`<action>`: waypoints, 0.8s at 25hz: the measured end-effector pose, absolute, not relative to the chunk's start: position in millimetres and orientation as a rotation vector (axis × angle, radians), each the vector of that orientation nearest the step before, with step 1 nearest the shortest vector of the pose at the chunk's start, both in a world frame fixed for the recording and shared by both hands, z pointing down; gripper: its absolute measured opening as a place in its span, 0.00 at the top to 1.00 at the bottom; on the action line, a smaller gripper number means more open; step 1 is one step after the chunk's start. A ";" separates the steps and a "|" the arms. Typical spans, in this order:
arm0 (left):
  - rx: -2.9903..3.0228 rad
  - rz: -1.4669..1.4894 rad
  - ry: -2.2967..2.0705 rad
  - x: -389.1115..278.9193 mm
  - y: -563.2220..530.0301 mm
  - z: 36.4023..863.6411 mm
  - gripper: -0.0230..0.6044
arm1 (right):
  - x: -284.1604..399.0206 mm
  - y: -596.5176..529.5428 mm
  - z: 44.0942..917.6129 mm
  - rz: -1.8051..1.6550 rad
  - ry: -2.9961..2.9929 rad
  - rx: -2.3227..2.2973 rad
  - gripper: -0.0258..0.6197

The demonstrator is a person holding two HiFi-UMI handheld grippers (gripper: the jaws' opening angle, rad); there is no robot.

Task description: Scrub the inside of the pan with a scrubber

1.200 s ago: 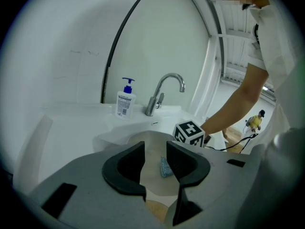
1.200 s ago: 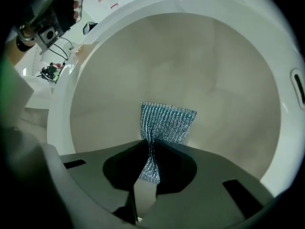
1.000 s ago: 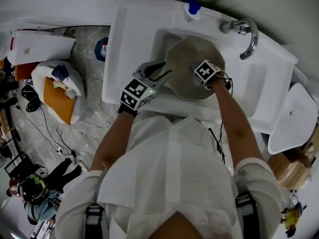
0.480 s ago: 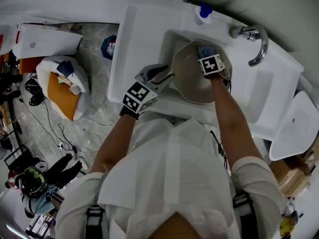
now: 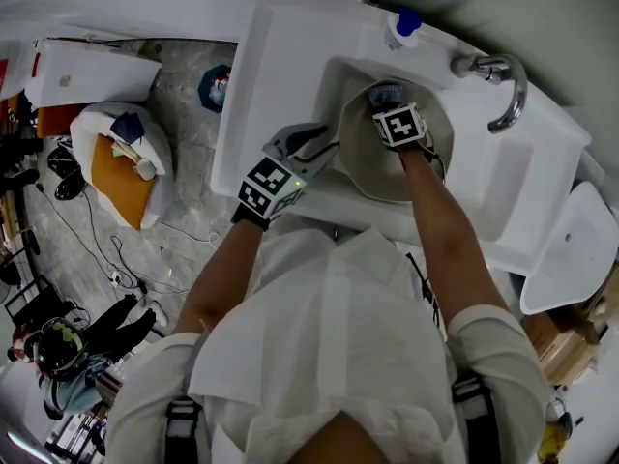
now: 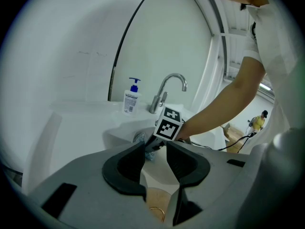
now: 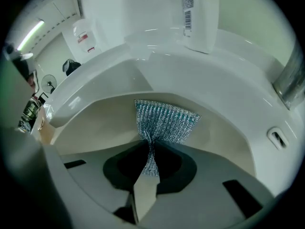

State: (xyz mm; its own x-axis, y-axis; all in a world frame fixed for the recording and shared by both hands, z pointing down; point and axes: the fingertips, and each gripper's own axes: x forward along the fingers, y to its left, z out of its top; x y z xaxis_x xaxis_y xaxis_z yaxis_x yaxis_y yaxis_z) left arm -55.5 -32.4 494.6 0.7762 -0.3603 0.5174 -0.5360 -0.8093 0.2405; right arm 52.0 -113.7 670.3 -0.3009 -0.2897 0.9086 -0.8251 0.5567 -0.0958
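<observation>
Right gripper (image 7: 151, 170) jaws pinch scrubber (image 7: 164, 122) | left gripper (image 6: 155, 151) jaws hold pan (image 5: 372, 172) | best: press flat, rub in circles

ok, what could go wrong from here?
1. The right gripper pinches the scrubber only by a thin twisted end; a hard stroke may pull it free.
2. The scrubber sits high on the far wall of the pan, with the soap bottle just beyond; an overshoot could knock it.
3. The left gripper holds only the pan handle; the pan may twist.
</observation>
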 end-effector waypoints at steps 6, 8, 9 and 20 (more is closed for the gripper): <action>2.597 0.643 -0.674 -53.3 -31.7 493.6 0.72 | 17.0 -92.8 662.0 0.711 -1.983 0.769 0.91; 2.599 0.640 -0.673 -52.9 -31.6 493.1 0.72 | 3.6 -81.7 659.1 0.712 -2.028 0.712 0.91; 2.601 0.639 -0.672 -52.7 -31.8 492.7 0.72 | -2.3 -76.6 657.0 0.718 -2.050 0.692 0.91; 2.603 0.634 -0.676 -53.4 -36.3 491.7 0.72 | -26.0 -42.5 647.6 0.825 -2.171 0.538 0.91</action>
State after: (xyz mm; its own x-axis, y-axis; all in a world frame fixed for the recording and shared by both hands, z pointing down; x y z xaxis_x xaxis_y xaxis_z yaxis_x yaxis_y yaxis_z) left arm -53.4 -36.3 491.7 0.7831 -0.3597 0.5073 -0.5294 -0.8136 0.2402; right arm -26.0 -42.5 647.6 -0.6382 -0.1172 0.7609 -0.5929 0.7053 -0.3887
